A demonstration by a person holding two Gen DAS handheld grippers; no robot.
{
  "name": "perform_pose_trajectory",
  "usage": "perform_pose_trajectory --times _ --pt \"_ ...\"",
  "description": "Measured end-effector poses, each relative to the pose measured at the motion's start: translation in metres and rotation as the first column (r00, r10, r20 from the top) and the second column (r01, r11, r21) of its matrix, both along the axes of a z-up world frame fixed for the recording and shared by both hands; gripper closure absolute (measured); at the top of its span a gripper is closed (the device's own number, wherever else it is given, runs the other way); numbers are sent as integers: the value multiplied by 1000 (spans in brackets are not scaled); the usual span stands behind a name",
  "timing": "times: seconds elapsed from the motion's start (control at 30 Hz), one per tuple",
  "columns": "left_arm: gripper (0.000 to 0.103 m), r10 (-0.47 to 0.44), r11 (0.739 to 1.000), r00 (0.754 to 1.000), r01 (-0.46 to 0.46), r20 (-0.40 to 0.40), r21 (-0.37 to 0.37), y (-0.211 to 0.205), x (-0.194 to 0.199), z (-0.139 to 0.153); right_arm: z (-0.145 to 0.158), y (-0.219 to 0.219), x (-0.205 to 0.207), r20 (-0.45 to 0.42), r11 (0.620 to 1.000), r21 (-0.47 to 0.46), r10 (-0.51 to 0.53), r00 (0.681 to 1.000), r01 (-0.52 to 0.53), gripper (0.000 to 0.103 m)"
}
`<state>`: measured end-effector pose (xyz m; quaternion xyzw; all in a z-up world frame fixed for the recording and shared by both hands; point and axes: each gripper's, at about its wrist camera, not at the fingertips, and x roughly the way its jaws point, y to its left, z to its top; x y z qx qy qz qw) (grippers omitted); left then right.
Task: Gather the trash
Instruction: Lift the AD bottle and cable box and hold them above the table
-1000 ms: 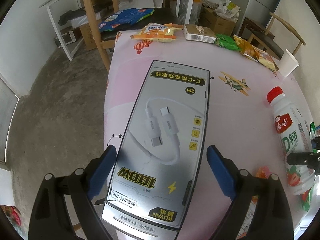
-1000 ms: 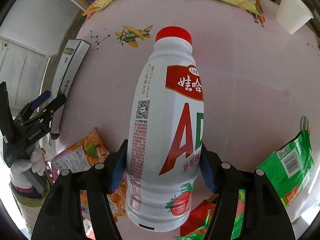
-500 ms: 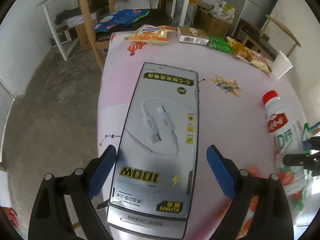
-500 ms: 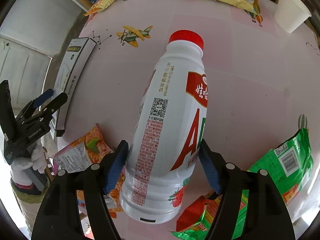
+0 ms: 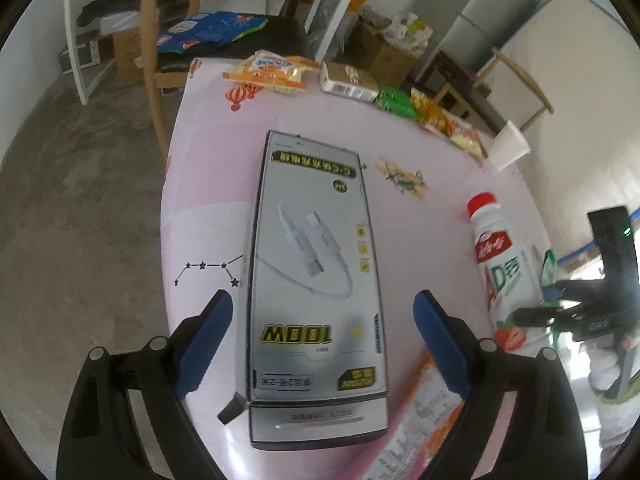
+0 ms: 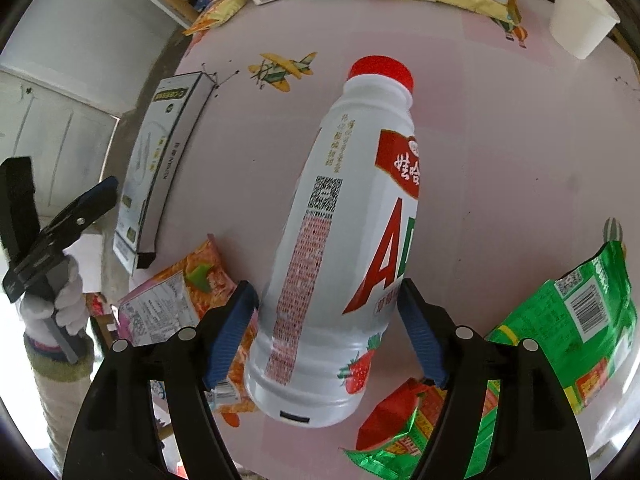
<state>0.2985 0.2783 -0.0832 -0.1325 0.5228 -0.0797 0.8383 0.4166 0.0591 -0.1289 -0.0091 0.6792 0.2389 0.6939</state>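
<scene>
Left wrist view: left tool [image 5: 323, 322] spread wide, blue pads clear of the box [image 5: 316, 280] on both sides, so nothing is held. Box lies flat near the left edge of the pink surface [image 5: 400, 128], its near end past the pads. Risk: closing off-centre would skew or push the box toward that edge; the orange wrapper [image 5: 424, 412] just beside the right pad could get pinched along with it. Versus 1 s ago the box sits straighter and farther out between the pads, and the view is blurred. Right wrist view: right tool [image 6: 326, 330] clenched on the lower body of the bottle [image 6: 340, 248], cap [image 6: 381, 69] pointing away, bottle apparently lifted off the surface. Risk: smooth rounded body held low, so it could pivot or slip through the pads if swung. Versus 1 s ago the bottle leans more to the right in frame, and the green wrapper [image 6: 576, 316] shows more.
</scene>
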Motion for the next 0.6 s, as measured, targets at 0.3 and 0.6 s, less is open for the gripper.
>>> perform_pose_trajectory --times 0.3,0.6 --pt "14 44 994 998 -39 -43 105 -9 8 -13 1 -15 3 10 999 47 -27 1000 26 32" --pt "22 41 959 998 -25 -50 282 -33 16 -19 1 -15 -5 75 998 33 -54 996 52 34"
